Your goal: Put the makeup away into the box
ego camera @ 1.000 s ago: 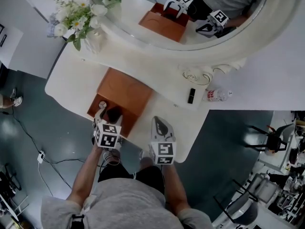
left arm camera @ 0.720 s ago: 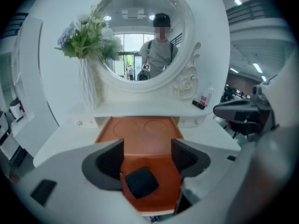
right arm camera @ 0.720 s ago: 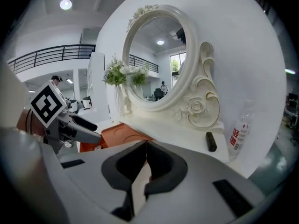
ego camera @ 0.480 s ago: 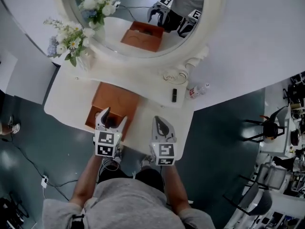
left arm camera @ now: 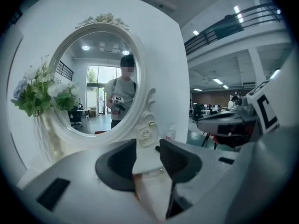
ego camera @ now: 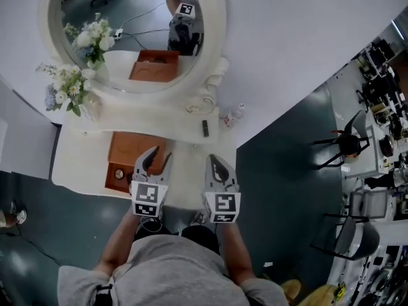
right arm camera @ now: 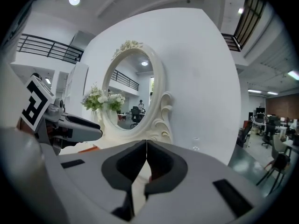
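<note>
The left tool [ego camera: 159, 157] has come up out of the brown box [ego camera: 131, 148]. Its jaws have just been closing a bit, but they are apart with nothing between them. The right tool [ego camera: 215, 160] is lifted too, shut tight and empty. The box sits just ahead of the left tool. A black makeup stick [ego camera: 205, 128] still lies ahead of the right tool, so I think more needs putting away.

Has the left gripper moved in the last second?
Yes: the left gripper rose out of the box; its jaws have just been closing, with nothing between them.
</note>
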The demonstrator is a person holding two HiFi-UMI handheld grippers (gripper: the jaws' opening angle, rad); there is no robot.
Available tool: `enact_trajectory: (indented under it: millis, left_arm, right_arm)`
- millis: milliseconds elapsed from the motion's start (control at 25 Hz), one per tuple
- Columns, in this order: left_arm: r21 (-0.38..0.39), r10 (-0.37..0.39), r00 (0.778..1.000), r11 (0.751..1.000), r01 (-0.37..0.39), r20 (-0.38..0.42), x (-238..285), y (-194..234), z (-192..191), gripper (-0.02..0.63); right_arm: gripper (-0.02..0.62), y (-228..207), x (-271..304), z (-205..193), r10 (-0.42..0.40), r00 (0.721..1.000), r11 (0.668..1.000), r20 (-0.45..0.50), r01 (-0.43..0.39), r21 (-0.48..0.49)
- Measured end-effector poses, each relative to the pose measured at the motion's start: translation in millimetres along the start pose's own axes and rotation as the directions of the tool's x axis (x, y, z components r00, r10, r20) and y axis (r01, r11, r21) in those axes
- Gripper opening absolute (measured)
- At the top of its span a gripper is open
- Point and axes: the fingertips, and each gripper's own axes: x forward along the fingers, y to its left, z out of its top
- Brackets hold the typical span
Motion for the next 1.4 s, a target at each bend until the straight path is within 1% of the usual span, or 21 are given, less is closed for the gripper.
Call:
enact_trajectory:
  millis: [240,320,400,600,800,1080,1400]
  left_arm:
    - [0.024,-0.104,0.993,0.994,0.103,0.049,16,-34,20,0.111]
    - [0.028,-0.122,0.99,0.992,0.12,0.065,20,-41,25,0.033]
    - [0.038,-0.134,0.989,0.991,0.132,0.068,24,-47,27,0.003]
    - [0.052,-0.149,0.987,0.988,0.146,0.056,31,-55,26,0.003]
    - [0.052,-0.139,0.989,0.989,0.136,0.054,37,-54,24,0.003]
    - [0.034,-0.105,0.994,0.994,0.104,0.033,54,-44,19,0.003]
    - [0.009,-0.072,0.997,0.997,0.072,-0.012,83,-33,-3,0.003]
  right_arm:
    - [0.014,-27,-22,5,-0.098,0.995,0.995,0.018,0.097,0.009]
    - [0.014,-33,-27,5,-0.119,0.993,0.993,0.021,0.119,0.015]
    - [0.015,-38,-31,3,-0.137,0.99,0.99,0.02,0.136,0.023]
    - [0.014,-43,-34,-1,-0.152,0.988,0.988,0.016,0.151,0.033]
    - [0.014,-45,-26,-2,-0.141,0.99,0.989,0.015,0.141,0.033]
    - [0.015,-48,-5,-10,-0.102,0.995,0.994,-0.01,0.103,0.037]
    - [0.014,-58,35,-37,-0.048,0.997,0.998,-0.067,0.051,0.042]
